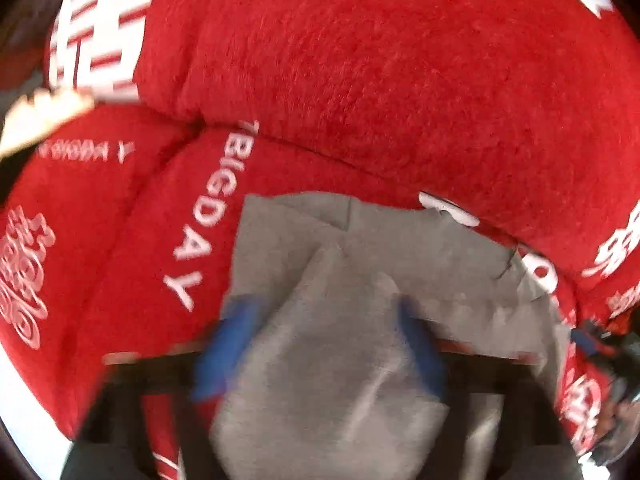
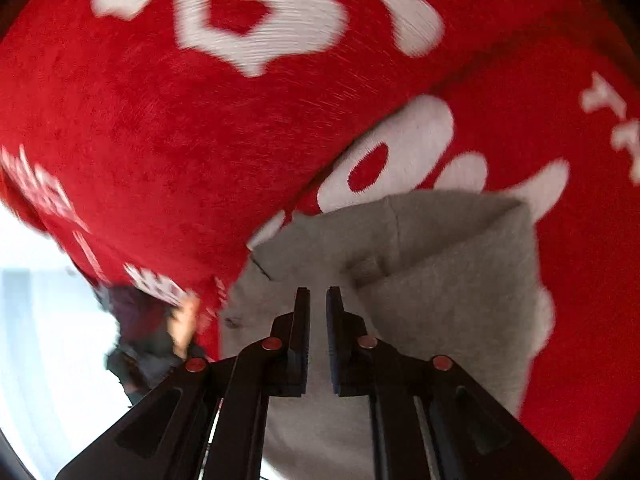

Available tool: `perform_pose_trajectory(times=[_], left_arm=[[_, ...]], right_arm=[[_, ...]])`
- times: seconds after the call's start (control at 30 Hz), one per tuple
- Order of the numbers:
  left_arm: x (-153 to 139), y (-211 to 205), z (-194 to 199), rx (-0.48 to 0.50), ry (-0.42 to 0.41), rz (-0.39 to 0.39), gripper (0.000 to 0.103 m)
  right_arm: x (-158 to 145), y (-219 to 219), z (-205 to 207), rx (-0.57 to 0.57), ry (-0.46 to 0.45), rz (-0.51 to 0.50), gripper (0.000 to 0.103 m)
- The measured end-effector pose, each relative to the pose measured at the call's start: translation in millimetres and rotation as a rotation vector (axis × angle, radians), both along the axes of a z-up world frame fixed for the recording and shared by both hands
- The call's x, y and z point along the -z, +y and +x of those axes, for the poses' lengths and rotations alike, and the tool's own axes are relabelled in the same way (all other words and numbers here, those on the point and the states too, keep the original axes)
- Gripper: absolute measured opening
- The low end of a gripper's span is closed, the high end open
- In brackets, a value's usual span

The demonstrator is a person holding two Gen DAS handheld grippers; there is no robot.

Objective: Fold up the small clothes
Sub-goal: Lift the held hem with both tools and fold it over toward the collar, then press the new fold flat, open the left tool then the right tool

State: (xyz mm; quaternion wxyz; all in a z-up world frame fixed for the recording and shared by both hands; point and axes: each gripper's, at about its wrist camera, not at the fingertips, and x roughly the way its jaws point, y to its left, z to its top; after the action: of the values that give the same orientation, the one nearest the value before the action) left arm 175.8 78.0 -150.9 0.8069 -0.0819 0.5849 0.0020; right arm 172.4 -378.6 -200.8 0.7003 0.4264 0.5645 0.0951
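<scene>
A small grey garment [image 1: 440, 264] lies folded over on a red plush blanket [image 1: 360, 80] with white lettering. In the left wrist view my left gripper [image 1: 328, 304] points steeply down at it. Its blue pads [image 1: 236, 340] stand wide apart, open, with a raised fold of the grey cloth between them. The picture is blurred. In the right wrist view the grey garment [image 2: 460, 280] has a doubled flap at the right. My right gripper [image 2: 318, 300] hovers over its left part, its jaws a narrow gap apart with nothing pinched between them.
The red blanket [image 2: 160, 120] bulges in soft folds all around the garment. A person's hand [image 2: 184, 320] on dark gear shows at the blanket's left edge. Beyond that edge is a bright white surface [image 2: 40, 320]. A blurred pale object [image 1: 40, 120] sits at the upper left.
</scene>
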Motion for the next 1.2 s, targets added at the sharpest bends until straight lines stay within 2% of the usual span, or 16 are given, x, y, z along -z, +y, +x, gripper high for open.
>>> perform_pose_trajectory(times=[0.03, 0.07, 0.2, 0.37, 0.43, 0.47, 0.5, 0.53, 0.57, 0.6, 0.63, 0.8, 0.93, 1.07, 1.17, 1.2], left_arm=[[-1, -2, 1, 0.038, -0.008, 0.008, 0.086], [5, -5, 4, 0.070, 0.023, 0.004, 0.086], [32, -12, 20, 0.101, 0.119, -0.033, 0.086], [53, -23, 30, 0.138, 0.151, -0.037, 0.085], [59, -26, 31, 0.169, 0.154, -0.017, 0.075], [61, -27, 32, 0.182, 0.162, -0.013, 0.062], [65, -28, 32, 0.202, 0.174, -0.005, 0.044], [68, -28, 32, 0.220, 0.175, -0.004, 0.033], [68, -29, 32, 0.241, 0.169, 0.004, 0.019], [64, -27, 30, 0.259, 0.150, 0.002, 0.012], [59, -24, 28, 0.260, 0.141, -0.021, 0.012], [17, -10, 30, 0.264, 0.044, -0.080, 0.012], [9, -14, 54, 0.271, -0.010, -0.069, 0.012], [35, -21, 75, 0.242, 0.007, -0.014, 0.012], [60, -18, 78, 0.194, 0.042, 0.025, 0.013], [66, -13, 78, 0.167, 0.064, 0.024, 0.025]], right_arm=[[-6, 2, 1, -0.044, -0.012, -0.038, 0.051], [-12, 5, 1, -0.089, -0.028, -0.071, 0.059], [-12, 22, 5, -0.289, -0.027, -0.167, 0.061], [5, 33, 11, -0.312, -0.005, -0.161, 0.059], [8, 38, 14, -0.320, -0.014, -0.173, 0.057], [10, 41, 16, -0.325, -0.014, -0.182, 0.056], [12, 45, 20, -0.327, -0.009, -0.192, 0.053], [16, 46, 23, -0.327, 0.005, -0.202, 0.048], [22, 48, 25, -0.327, 0.026, -0.210, 0.035], [28, 50, 25, -0.327, 0.052, -0.216, 0.022], [31, 52, 25, -0.328, 0.065, -0.229, 0.006], [-18, 59, 12, -0.306, -0.045, -0.305, 0.006], [-45, 65, 28, -0.306, -0.102, -0.392, 0.006], [-26, 57, 54, -0.240, -0.051, -0.423, 0.006], [5, 52, 63, -0.226, 0.016, -0.447, 0.006], [18, 53, 65, -0.232, 0.044, -0.458, 0.006]])
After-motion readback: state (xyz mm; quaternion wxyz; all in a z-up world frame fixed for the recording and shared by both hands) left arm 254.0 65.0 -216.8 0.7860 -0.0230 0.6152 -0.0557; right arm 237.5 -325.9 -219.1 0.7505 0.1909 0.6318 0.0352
